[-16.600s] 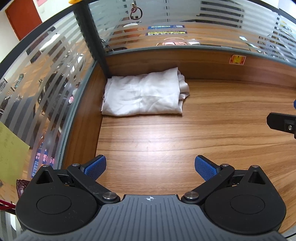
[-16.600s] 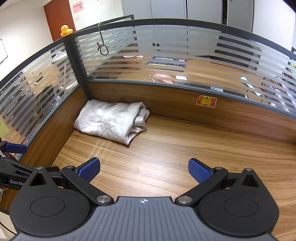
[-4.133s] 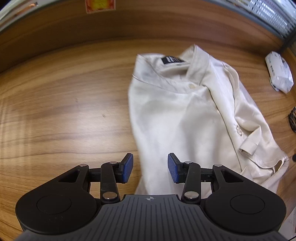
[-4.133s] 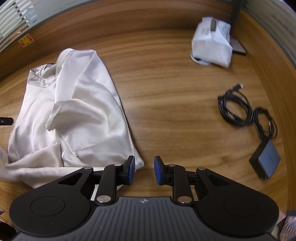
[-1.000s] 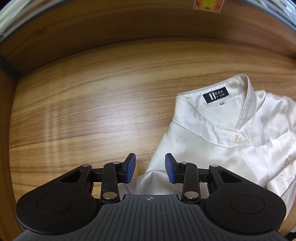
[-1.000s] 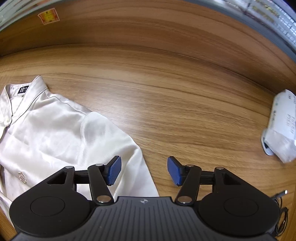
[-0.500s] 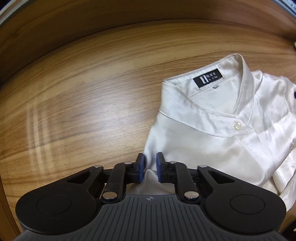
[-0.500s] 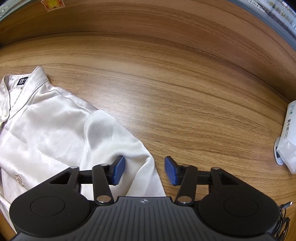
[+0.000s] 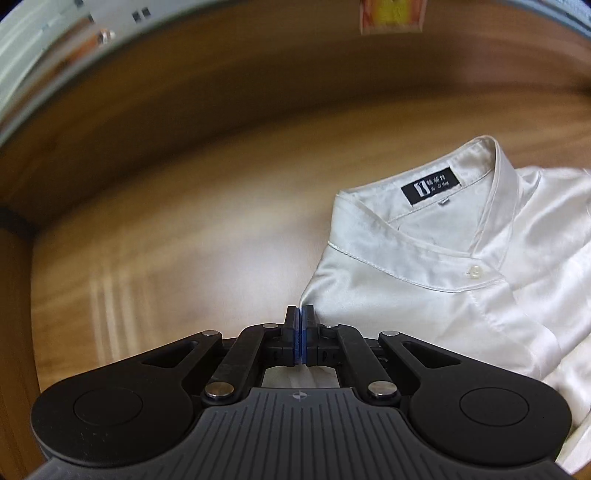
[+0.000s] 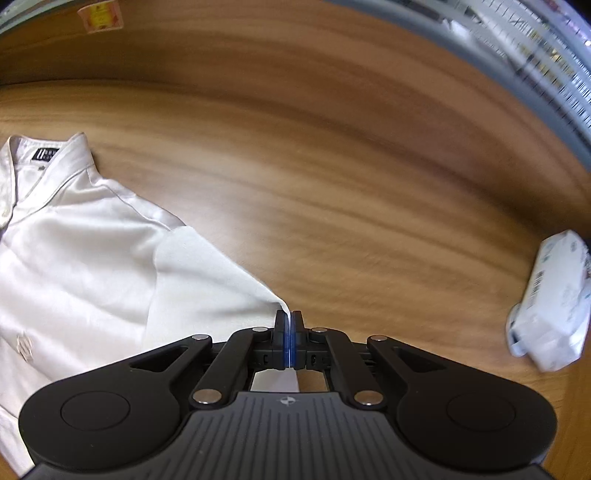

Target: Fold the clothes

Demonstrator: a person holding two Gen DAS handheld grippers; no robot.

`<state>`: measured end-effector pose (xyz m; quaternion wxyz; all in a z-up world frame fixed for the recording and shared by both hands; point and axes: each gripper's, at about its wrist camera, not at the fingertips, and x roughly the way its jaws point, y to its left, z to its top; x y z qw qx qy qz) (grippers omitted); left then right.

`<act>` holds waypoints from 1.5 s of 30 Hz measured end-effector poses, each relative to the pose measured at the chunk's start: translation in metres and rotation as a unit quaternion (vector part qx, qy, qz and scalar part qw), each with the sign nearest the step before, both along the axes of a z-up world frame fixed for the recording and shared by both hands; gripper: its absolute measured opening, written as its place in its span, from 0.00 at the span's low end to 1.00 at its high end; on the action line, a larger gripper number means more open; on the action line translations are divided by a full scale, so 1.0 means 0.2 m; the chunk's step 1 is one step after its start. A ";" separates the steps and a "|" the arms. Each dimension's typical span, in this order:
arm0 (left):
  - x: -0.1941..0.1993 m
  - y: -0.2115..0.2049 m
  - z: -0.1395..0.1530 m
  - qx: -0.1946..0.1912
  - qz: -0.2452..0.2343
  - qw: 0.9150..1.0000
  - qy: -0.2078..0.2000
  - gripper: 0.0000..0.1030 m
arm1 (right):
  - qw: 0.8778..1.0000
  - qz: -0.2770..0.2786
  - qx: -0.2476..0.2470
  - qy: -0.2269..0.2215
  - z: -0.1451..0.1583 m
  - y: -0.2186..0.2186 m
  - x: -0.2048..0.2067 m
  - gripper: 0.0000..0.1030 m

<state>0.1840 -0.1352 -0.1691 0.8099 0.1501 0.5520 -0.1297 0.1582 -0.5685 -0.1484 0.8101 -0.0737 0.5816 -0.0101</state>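
Note:
A cream satin shirt [image 9: 436, 280] lies on the wooden desk, collar away from me, with a black label [image 9: 430, 186] inside the neck. In the left wrist view my left gripper [image 9: 300, 317] is shut on the shirt's left shoulder edge, cloth pinched between the blue pads. The same shirt [image 10: 85, 251] fills the lower left of the right wrist view. There my right gripper [image 10: 288, 321] is shut on the shirt's right sleeve edge, which rises in a small peak to the pads.
A white tissue pack [image 10: 550, 306] lies on the desk [image 10: 332, 177] at the right. A wooden partition wall with an orange sticker [image 9: 391, 14] runs along the back, frosted striped glass above it. Bare desk stretches to the left of the shirt [image 9: 166, 258].
Both grippers have closed from half open onto the shirt's edges. The left one slid a little sideways along the shoulder; the right one stayed nearly in place.

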 end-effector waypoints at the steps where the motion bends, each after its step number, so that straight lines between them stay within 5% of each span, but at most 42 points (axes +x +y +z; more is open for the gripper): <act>1: 0.03 -0.02 0.01 -0.001 -0.001 1.000 -0.007 0.02 | 1.000 -0.005 -0.004 -0.006 0.01 -0.02 0.03 0.00; 7: 0.26 -0.13 0.05 -0.003 0.001 0.999 -0.054 0.02 | 0.999 -0.015 -0.032 -0.032 0.04 -0.08 0.19 0.00; 13: 0.35 -0.14 0.06 -0.017 0.015 0.999 -0.043 0.12 | 0.998 -0.021 -0.031 -0.049 0.08 -0.10 0.34 0.04; 15: 0.33 -0.11 0.08 -0.022 0.013 0.999 -0.041 0.26 | 0.998 -0.018 -0.028 -0.051 0.11 -0.07 0.33 0.30; 17: 0.31 -0.12 0.12 -0.024 0.005 0.999 -0.044 0.33 | 0.998 -0.014 -0.018 -0.056 0.14 -0.04 0.30 0.44; 27: -0.01 0.06 0.32 -0.023 -0.035 0.998 -0.040 0.36 | 0.997 -0.016 0.044 -0.057 0.24 0.12 0.12 0.44; 45: -0.55 0.26 0.17 -0.024 -0.099 0.995 0.020 0.37 | 0.994 0.019 0.104 -0.021 0.22 0.81 -0.27 0.46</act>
